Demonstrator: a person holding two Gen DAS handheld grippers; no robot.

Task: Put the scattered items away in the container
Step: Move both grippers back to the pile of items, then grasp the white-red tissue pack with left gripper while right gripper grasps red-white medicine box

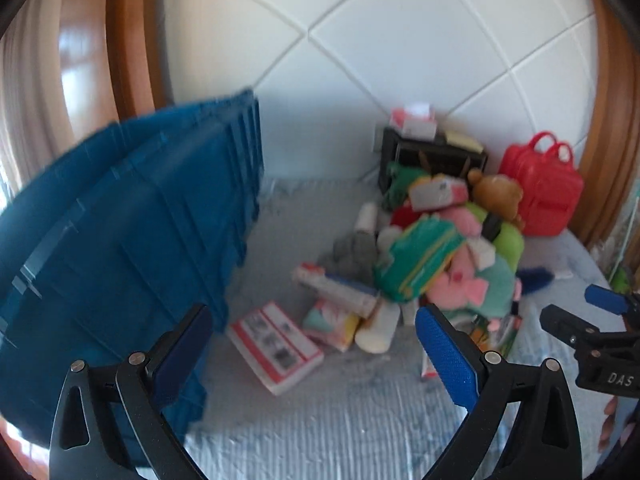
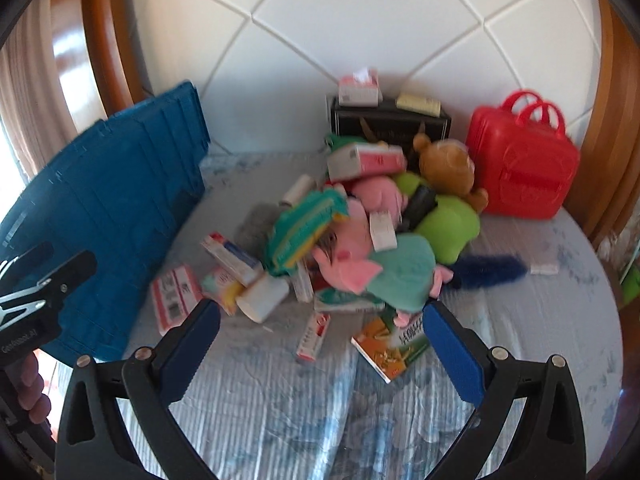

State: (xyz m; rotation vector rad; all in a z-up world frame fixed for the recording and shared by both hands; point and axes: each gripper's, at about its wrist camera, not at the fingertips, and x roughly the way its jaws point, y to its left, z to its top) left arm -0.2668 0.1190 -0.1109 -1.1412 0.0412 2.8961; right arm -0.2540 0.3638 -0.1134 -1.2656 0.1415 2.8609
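Note:
A heap of items lies on the bed: a pink plush pig (image 2: 352, 248), a brown teddy bear (image 2: 446, 168), a green pouch (image 2: 304, 232), a white bottle (image 2: 264, 296), small boxes and a red-and-white box (image 1: 276, 346). A blue crate (image 1: 120, 248) stands at the left, also in the right wrist view (image 2: 112, 216). My left gripper (image 1: 314, 344) is open and empty, just in front of the red-and-white box. My right gripper (image 2: 322, 340) is open and empty, above a red tube (image 2: 314, 338) and an orange box (image 2: 394, 350).
A red plastic case (image 2: 520, 160) and a black box (image 2: 390, 122) with small packs on top stand against the white padded headboard (image 2: 360, 20). A blue furry item (image 2: 488, 272) lies right of the heap. Wooden bed frame at both sides.

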